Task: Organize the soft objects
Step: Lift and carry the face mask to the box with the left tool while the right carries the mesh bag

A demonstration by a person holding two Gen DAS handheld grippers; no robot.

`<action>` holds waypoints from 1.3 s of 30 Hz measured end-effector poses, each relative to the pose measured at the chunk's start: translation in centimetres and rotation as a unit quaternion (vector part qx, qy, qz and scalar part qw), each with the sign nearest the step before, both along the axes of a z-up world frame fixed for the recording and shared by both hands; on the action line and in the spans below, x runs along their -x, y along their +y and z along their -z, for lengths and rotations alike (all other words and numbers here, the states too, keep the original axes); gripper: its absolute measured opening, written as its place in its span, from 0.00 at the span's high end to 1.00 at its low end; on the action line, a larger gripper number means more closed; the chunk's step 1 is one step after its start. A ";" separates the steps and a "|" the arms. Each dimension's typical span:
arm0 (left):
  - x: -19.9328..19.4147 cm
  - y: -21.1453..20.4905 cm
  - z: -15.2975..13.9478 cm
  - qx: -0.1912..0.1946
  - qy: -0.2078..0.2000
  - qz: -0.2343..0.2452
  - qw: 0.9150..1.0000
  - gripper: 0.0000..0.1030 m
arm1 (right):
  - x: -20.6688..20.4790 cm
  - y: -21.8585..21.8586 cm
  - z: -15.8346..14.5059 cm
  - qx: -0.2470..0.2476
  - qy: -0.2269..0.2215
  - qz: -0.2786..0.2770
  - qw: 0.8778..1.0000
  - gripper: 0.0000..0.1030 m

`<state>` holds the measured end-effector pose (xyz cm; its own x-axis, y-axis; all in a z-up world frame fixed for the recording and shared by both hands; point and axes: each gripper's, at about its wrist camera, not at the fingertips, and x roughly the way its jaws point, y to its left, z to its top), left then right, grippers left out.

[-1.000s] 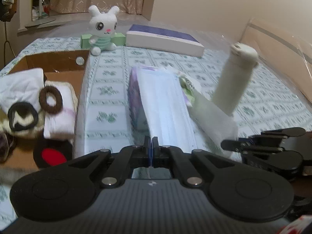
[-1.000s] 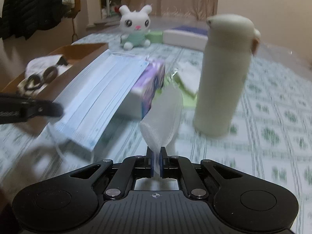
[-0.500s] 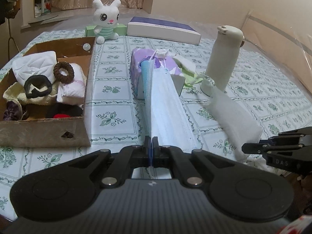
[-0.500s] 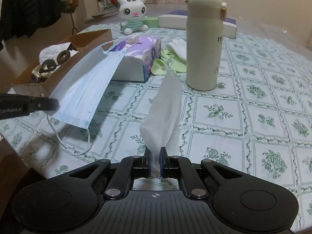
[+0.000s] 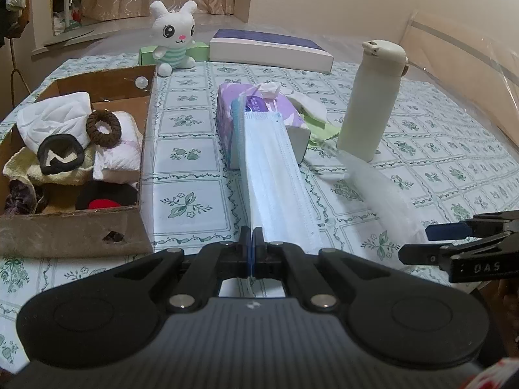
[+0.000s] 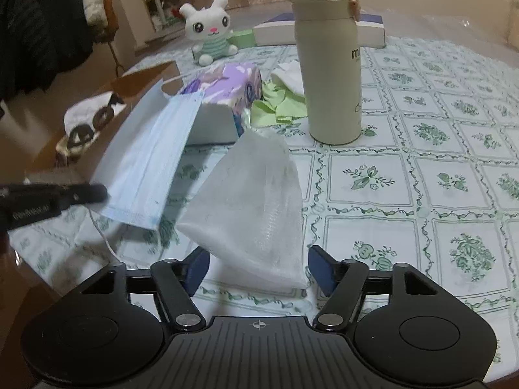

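**Face mask and mesh pouch at the table edge**

Face mask [image 5: 275,175], one, pale blue, pleated: pinched by one short edge between the closed fingers of the left gripper [image 5: 250,240], extending forward from them above the tablecloth [image 5: 454,149] toward the tissue box [image 5: 233,103]. An ear loop [image 6: 103,243] hangs from its lower corner in the right wrist view.

White mesh pouch [image 6: 249,207], one: sits between the widely spread fingers of the right gripper [image 6: 258,267], near end just in front of the blue pads [image 6: 319,270]; neither pad visibly presses it. Whether it rests on the cloth or is falling cannot be told. It lies just right of the mask.

Cardboard box [image 5: 74,233], one, left of the mask, at the table's left side. Contents: two hair scrunchies, one brown [image 5: 103,128] and one black [image 5: 60,154]; folded white cloths [image 5: 55,118]; a red-and-black item [image 5: 103,199].

Tissue box, one, purple, a tissue protruding.

Thermos bottle [image 6: 329,64], one, cream, upright, right of the tissue box.

Green cloth [image 6: 282,103], one, between tissue box and bottle, with a white cloth [image 6: 290,73] on it.

Plush rabbit [image 5: 173,37], one, far side, beside a flat white-and-purple box [image 5: 269,50].
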<state>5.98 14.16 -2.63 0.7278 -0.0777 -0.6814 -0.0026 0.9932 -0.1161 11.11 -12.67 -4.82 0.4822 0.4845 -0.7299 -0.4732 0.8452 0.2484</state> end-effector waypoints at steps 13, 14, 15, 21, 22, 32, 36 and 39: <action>-2.8 0.4 0.2 -0.007 0.000 -0.006 1.000 0.42 | -1.2 0.6 0.2 -0.038 0.022 -0.004 0.999 0.24; -3.3 0.3 0.3 -0.008 0.000 -0.003 1.000 0.42 | -1.3 0.6 0.2 -0.042 0.020 -0.002 0.999 0.24; -3.8 0.2 0.4 -0.009 0.001 0.000 1.000 0.42 | -1.5 0.6 0.1 -0.045 0.019 -0.001 0.999 0.24; -7.1 -0.1 1.7 -0.007 0.015 0.015 1.000 0.43 | -3.0 0.9 0.6 -0.042 0.013 0.007 0.999 0.24; -7.5 -0.1 1.9 -0.008 0.017 0.015 1.000 0.48 | -3.3 1.0 0.8 -0.042 0.012 0.006 0.999 0.24; -9.1 -0.4 2.3 -0.010 0.018 0.032 0.999 0.98 | -5.1 2.9 1.6 -0.027 -0.029 -0.005 0.999 0.66; -8.8 -0.5 1.2 -0.006 -0.009 0.034 0.999 0.99 | -4.8 3.0 0.9 -0.015 -0.058 -0.008 0.998 0.91; -8.8 -0.7 -0.5 -0.004 -0.036 0.039 0.999 0.99 | -4.3 2.7 0.0 -0.012 -0.075 -0.009 0.997 0.93</action>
<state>14.81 13.43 -2.09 0.7664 -0.1311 -0.6288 0.0827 0.9909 -0.1059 15.37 -9.96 -4.80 0.5759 0.5111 -0.6380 -0.5218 0.8306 0.1944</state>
